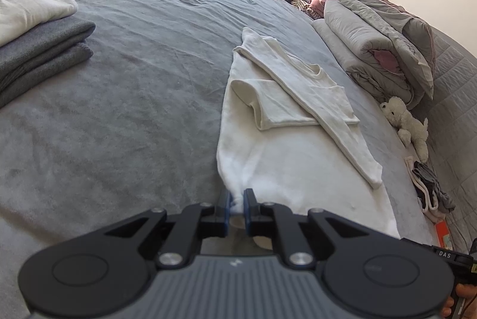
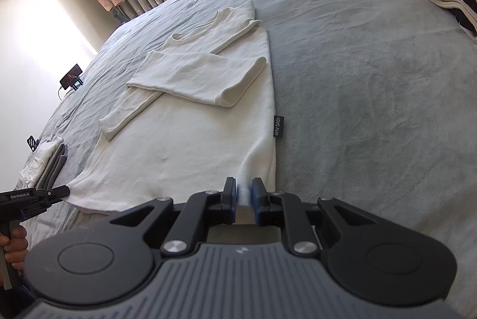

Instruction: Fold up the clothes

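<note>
White shirt (image 1: 298, 163) hem bunched, edge hidden | left tool (image 1: 237, 195), right tool (image 2: 245, 184) each pinching hem

"GenRobot.AI" is printed in white on the black body of the left gripper (image 2: 64, 190) in the right wrist view. "DAS" is read on a black bar (image 1: 447, 254) at the right edge of the left wrist view (further letters cannot be made out). A small black tag (image 2: 278, 126) on the edge of the white sweater (image 2: 184, 140) carries pale lettering, too small to be read with certainty.
</note>
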The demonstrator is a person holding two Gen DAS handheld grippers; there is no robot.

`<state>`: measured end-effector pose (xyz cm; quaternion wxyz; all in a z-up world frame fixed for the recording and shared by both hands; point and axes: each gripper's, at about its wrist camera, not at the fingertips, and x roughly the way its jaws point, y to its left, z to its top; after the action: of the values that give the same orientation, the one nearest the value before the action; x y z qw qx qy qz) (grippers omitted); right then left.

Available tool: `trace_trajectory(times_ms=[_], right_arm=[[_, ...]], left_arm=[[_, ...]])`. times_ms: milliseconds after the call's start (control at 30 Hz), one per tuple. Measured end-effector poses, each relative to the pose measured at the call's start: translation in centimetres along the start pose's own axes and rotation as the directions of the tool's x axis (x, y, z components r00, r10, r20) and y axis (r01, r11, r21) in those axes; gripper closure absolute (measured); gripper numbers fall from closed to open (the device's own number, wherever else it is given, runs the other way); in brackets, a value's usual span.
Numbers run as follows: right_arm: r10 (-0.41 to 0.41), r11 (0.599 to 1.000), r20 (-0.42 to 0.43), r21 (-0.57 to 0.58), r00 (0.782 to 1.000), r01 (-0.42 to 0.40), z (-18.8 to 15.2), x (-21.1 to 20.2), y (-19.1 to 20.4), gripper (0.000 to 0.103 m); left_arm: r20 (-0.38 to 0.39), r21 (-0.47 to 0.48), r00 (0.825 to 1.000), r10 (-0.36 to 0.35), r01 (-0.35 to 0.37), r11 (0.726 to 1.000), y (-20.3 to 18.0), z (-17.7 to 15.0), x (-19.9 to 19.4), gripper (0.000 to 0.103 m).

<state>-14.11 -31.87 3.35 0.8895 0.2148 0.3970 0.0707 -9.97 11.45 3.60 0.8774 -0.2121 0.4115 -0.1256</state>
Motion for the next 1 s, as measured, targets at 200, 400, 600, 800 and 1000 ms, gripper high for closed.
trace_trajectory(times_ms=[200, 400, 600, 800, 1000], right_arm=[[-0.003, 1.0, 0.0, -0.005, 1.0, 0.003, -0.03, 0.0, 0.1, 0.085], [-0.003, 1.0, 0.0, -0.006, 1.0, 0.003, -0.03, 0.01, 0.11, 0.085], [-0.004, 1.0, 0.0, -0.01, 1.0, 0.004, -0.02, 0.08, 0.15, 0.085], [-0.007, 1.0, 0.0, -0.014, 1.0, 0.007, 0.0, 0.1, 0.22, 0.085], [-0.009, 1.0, -0.001, -0.017, 1.0, 0.009, 0.0, 0.13, 0.24, 0.085]], left_arm=[[-0.001, -0.001, 1.0, 0.0, 0.0, 1.0, 0.01, 0.03, 0.07, 0.094], [-0.001, -0.001, 1.0, 0.0, 0.0, 1.0, 0.01, 0.03, 0.09, 0.094], [0.0, 0.0, 1.0, -0.001, 0.001, 1.0, 0.05, 0.06, 0.1, 0.094], [-0.002, -0.001, 1.0, -0.001, 0.001, 1.0, 0.03, 0.02, 0.13, 0.094], [-0.002, -0.002, 1.0, 0.0, 0.0, 1.0, -0.01, 0.0, 0.09, 0.094]])
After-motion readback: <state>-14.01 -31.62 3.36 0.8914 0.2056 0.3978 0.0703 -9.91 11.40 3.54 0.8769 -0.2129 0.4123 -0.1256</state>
